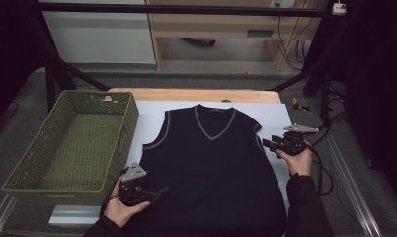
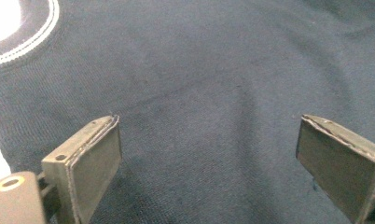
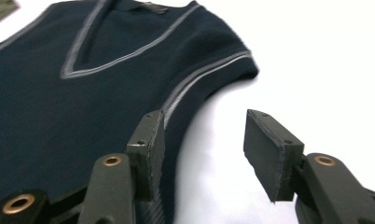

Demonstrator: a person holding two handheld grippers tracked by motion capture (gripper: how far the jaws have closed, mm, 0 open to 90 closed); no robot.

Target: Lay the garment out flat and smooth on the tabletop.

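Note:
A dark sleeveless V-neck vest (image 1: 211, 168) with grey trim lies flat, front up, on a white sheet (image 1: 275, 116). My left gripper (image 1: 163, 190) is at the vest's lower left side and points right onto it. In the left gripper view it (image 2: 209, 158) stands wide open just above the knit fabric (image 2: 199, 70), with nothing between the pads. My right gripper (image 1: 266, 144) is at the vest's right armhole and points left. In the right gripper view it (image 3: 204, 149) is open; one jaw is over the trimmed armhole edge of the vest (image 3: 59, 107) and the other over the sheet (image 3: 316, 70).
A green woven basket (image 1: 130, 128) stands to the left of the vest, its near corner close to my left hand. The wooden table edge (image 1: 196, 95) runs behind the sheet. Black frame poles (image 1: 51, 84) and cables (image 1: 330, 118) flank the table.

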